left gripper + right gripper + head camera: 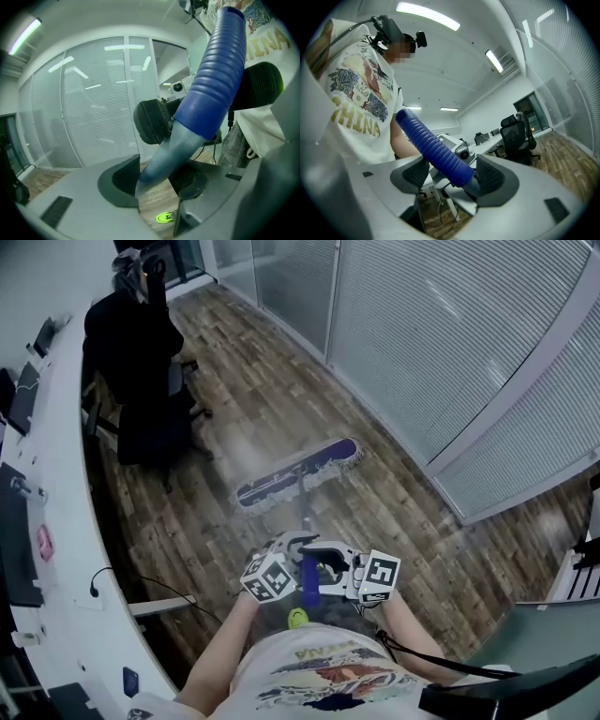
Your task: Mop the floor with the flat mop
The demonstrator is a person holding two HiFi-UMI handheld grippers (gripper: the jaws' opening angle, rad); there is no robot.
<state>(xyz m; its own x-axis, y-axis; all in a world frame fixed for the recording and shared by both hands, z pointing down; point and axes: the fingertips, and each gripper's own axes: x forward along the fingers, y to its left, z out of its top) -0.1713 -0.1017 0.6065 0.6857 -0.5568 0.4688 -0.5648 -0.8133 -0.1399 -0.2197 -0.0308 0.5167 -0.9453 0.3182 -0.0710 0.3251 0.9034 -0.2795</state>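
The flat mop [298,472] lies with its long purple head flat on the wood floor [403,521], out in front of the person and slanted across the boards, near the foot of the glass partition [450,343]. Its handle [308,583] runs back to waist height, where both tongs have it: the left gripper [292,554] is clamped on the grey shaft just below the ribbed blue grip, and the right gripper [330,568] is clamped on the blue grip itself, the two close side by side. To me this looks like the middle of a mopping stroke, with much floor left. Next calls for firm hold and even pressure, steering clear of the black office chair [141,381] by the curved desk [56,521].
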